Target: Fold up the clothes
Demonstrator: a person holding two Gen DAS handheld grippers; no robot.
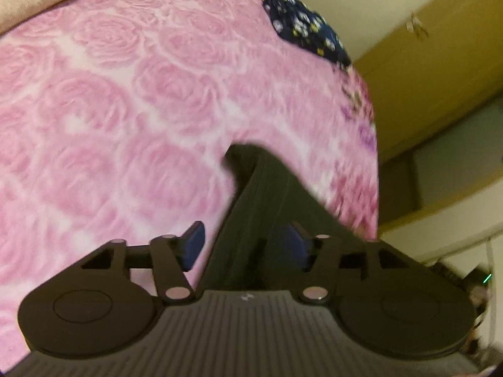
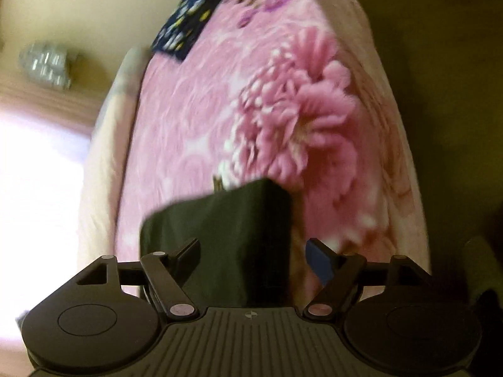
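In the left wrist view, the left gripper (image 1: 243,245) stands spread, with the dark garment (image 1: 270,194) running up between its fingers at lower centre of the frame, over the pink bed (image 1: 110,110); blur hides any contact. A floral navy cloth (image 1: 308,28) lies upper right.

In the right wrist view, the right gripper (image 2: 254,259) is likewise spread around the garment's folded block (image 2: 226,220). Best to close both on matching corners before lifting, keeping edges aligned.

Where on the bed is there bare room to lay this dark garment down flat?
Free: the rose-patterned pink bedspread between the dark garment and the navy floral cloth. Crowded: that far corner by the navy cloth, and the bed edge beside the wardrobe.
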